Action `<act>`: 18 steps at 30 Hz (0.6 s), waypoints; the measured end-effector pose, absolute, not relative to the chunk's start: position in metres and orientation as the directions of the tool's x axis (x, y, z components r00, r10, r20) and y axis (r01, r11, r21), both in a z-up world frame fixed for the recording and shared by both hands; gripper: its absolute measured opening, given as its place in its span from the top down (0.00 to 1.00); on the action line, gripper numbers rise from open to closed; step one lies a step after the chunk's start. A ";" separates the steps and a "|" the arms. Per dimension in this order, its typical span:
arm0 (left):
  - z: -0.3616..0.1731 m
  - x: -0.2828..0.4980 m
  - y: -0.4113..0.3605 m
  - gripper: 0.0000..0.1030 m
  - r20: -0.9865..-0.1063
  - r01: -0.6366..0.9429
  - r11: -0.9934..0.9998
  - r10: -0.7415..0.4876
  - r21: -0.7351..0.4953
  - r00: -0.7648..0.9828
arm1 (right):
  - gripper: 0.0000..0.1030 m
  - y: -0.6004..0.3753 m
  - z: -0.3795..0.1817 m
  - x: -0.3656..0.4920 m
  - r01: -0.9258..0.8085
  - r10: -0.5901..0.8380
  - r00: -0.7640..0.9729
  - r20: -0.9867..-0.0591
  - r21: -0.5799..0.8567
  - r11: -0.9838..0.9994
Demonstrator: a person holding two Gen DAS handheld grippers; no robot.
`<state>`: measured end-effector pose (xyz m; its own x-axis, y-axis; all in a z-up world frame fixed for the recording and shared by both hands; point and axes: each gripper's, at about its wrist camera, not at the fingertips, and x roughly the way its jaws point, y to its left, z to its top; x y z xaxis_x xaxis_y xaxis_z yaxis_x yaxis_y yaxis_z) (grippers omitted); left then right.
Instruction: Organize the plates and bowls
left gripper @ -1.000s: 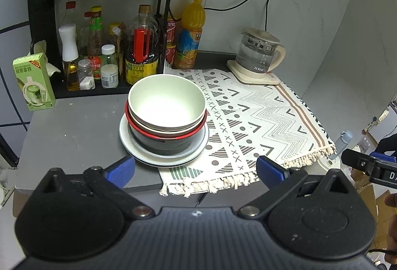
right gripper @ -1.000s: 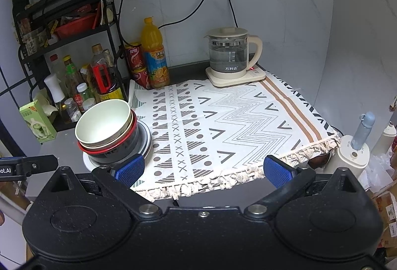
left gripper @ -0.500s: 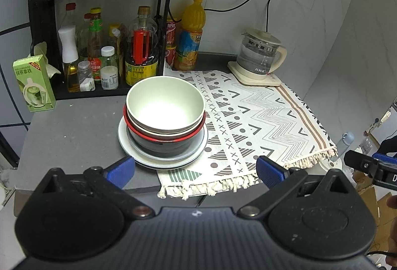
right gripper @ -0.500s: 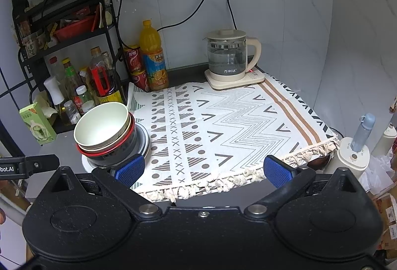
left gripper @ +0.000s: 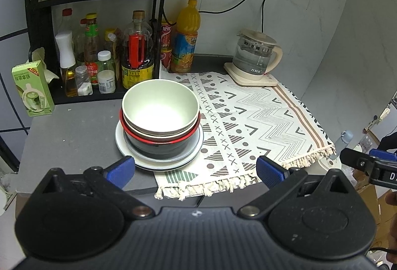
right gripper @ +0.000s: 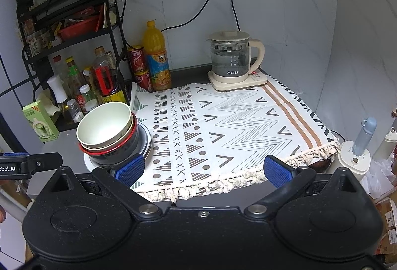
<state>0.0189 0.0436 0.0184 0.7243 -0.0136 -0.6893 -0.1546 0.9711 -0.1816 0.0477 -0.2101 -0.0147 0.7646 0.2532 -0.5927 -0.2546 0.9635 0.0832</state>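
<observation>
From my left I see the green carton on the grey counter, then the rack of bottles behind it. Just right of those stands the task's stack: a pale bowl nested in a 2nd bowl, inside a red-rimmed dark bowl, all on white plates. The plates sit partly on the counter and partly on the patterned cloth. Further right is the kettle on its base.

My left gripper hangs in front of the stack with its jaws wide and nothing between them. My right gripper is also spread wide and empty, facing the cloth, with the stack off its left finger.

The dishes lie already nested and centred, which fits either a finished tidy pile or a pile waiting to be sorted apart; I cannot tell which.

If I touch it, I judge the top bowl is best taken by its rim, 1 finger inside and 1 outside, lifting straight up so the bowls below do not drag. The plate edge overhanging the cloth could tip the pile if pushed sideways.
</observation>
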 end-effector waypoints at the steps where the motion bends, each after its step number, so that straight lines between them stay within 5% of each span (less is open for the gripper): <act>1: 0.019 0.019 0.043 0.00 -0.691 -0.156 0.971 -0.012 -0.179 0.722 | 0.00 -0.210 -0.015 0.047 -0.254 0.255 0.764 -0.593 0.086 0.963; 18: 0.014 0.023 0.037 0.00 -0.721 -0.160 0.976 0.006 -0.146 0.693 | 0.00 -0.216 -0.022 0.049 -0.253 0.262 0.743 -0.616 0.104 0.962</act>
